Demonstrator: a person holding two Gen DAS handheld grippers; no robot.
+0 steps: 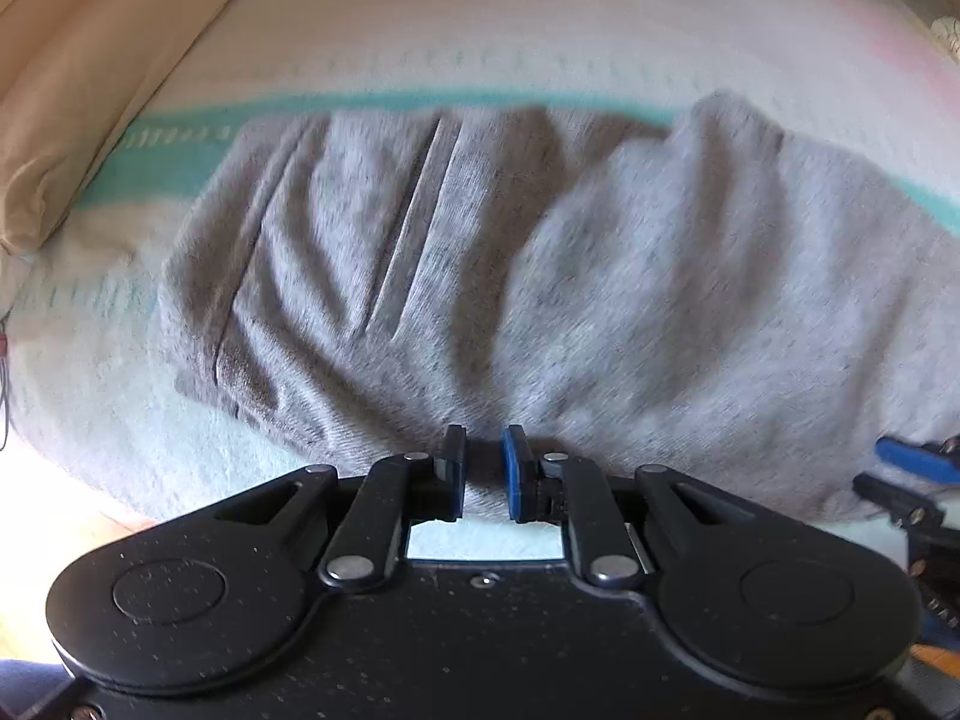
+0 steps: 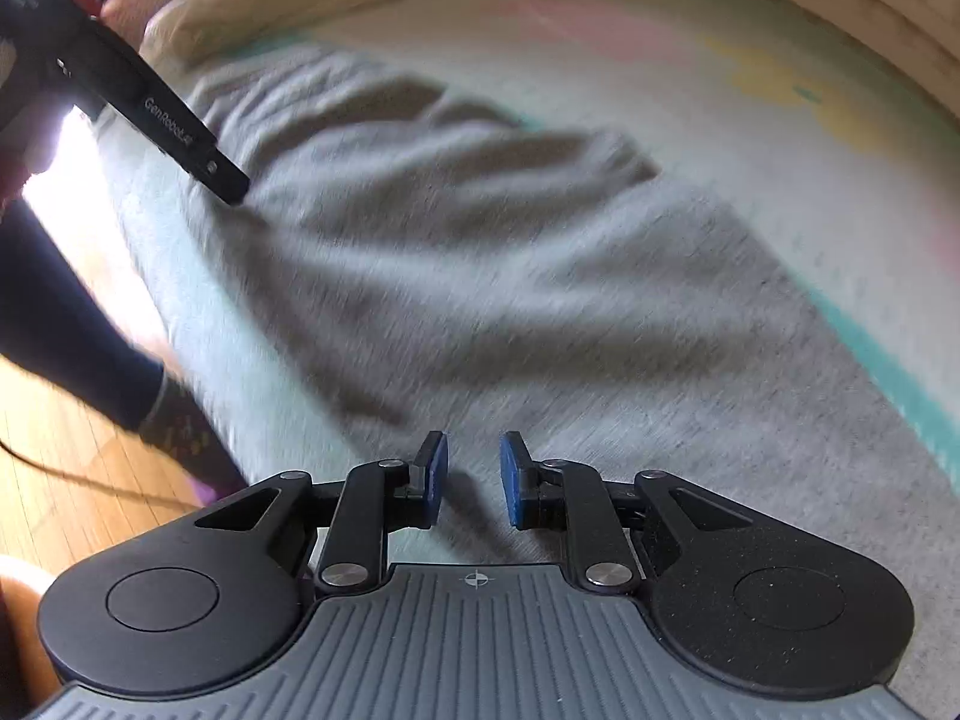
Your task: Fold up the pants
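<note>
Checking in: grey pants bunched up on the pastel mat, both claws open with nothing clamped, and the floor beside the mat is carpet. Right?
Not quite. The floor is wood boards, not carpet, as the right wrist view shows. The rest holds: grey pants bunched on the pastel mat, left claw and right claw open, nothing clamped.

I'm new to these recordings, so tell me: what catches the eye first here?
The rumpled grey pants dominate, spread across a pastel blanket with teal and pink stripes. Black tongs with blue pads sit low in each view: the left tongs and right tongs, both slightly apart over the cloth's near edge.
</note>
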